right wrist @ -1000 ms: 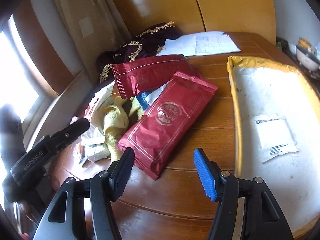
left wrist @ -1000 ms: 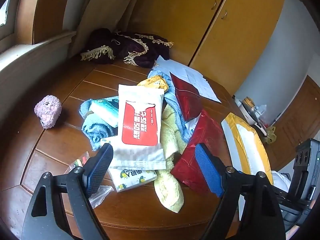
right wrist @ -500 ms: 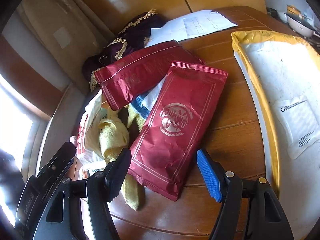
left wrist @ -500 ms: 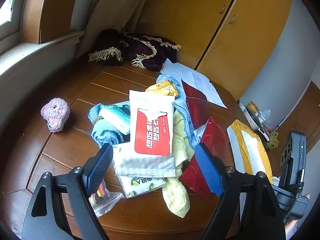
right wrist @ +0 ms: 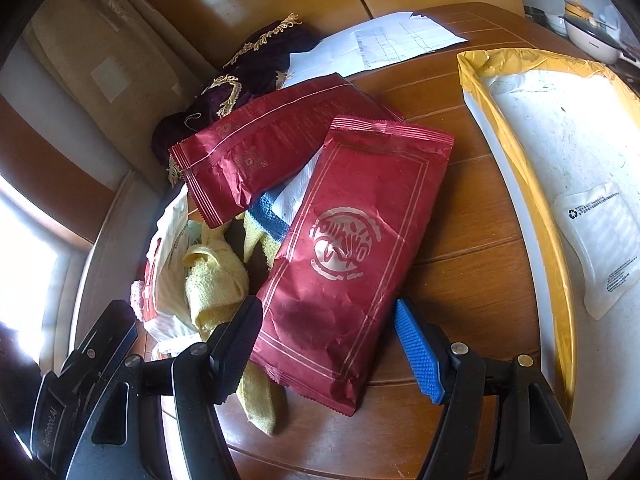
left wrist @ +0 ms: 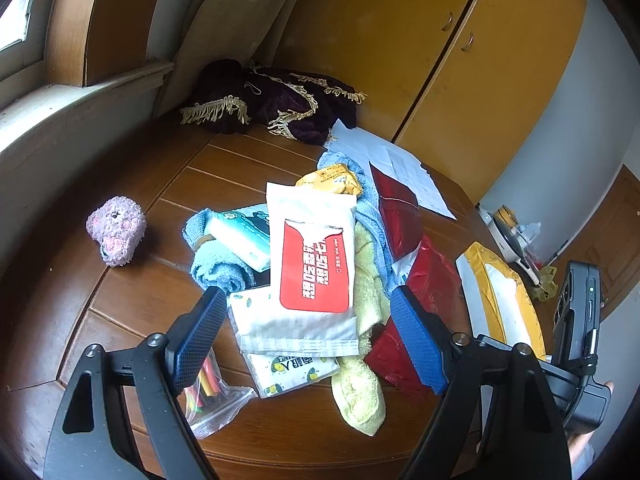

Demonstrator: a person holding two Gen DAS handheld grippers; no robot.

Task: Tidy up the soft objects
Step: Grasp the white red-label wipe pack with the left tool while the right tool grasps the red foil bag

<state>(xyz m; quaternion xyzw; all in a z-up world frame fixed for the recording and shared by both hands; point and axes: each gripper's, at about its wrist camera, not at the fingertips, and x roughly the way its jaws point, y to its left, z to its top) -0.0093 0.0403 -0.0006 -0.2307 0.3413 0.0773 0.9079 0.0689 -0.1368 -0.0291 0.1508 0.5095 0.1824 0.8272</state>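
Left wrist view: I see my left gripper [left wrist: 308,336] spread wide, holding nothing, above the near edge of the heap on the round wooden table [left wrist: 132,300]. Bare wood lies open to the left, where only a pink plush toy [left wrist: 116,230] sits well apart from the pile, and along the table's near rim. Between the fingers lies a white-and-red wipes pack [left wrist: 314,264], resting on a blue towel [left wrist: 218,268] and a yellow towel [left wrist: 360,384]. A clear zip bag of coloured bits [left wrist: 212,396] touches the left finger's underside in view.

Right wrist view: my right gripper [right wrist: 328,340] is also wide and empty, its fingers straddling the near end of a dark red foil pouch [right wrist: 352,248]. A 2nd red pouch [right wrist: 264,148] lies behind it, partly overlapped. To the right, a strip of bare wood separates the pouch from a yellow-edged mailer [right wrist: 560,152], which runs to the table's rim.
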